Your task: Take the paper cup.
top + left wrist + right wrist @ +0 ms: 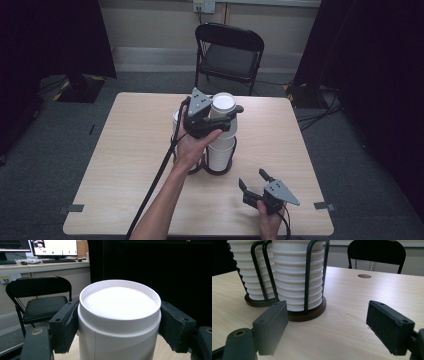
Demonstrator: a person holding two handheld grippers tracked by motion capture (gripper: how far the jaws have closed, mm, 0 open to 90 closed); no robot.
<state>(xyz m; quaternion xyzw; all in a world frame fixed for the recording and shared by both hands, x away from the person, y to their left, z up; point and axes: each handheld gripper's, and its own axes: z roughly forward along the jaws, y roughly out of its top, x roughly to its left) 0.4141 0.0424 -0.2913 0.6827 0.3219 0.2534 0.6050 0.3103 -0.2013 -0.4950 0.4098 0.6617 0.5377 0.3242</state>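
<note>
A white paper cup (223, 103), turned bottom up, tops the right-hand stack of cups (220, 150) in a black wire holder at the table's middle. My left gripper (222, 119) is shut on that top cup. In the left gripper view the cup (120, 312) sits between both pads (65, 325), which press on its sides. A second stack (176, 119) stands just left, partly hidden by the hand. My right gripper (255, 179) rests low near the front right, open, nothing between its jaws. The right gripper view looks at both stacks (297, 277) and the holder's dark round base (312, 313).
The light wooden table (125, 150) has bare room on the left and at the far right. A black folding chair (227, 50) stands behind the far edge. A small round hole (364, 276) is in the tabletop. A cable trails from the left gripper toward the front edge.
</note>
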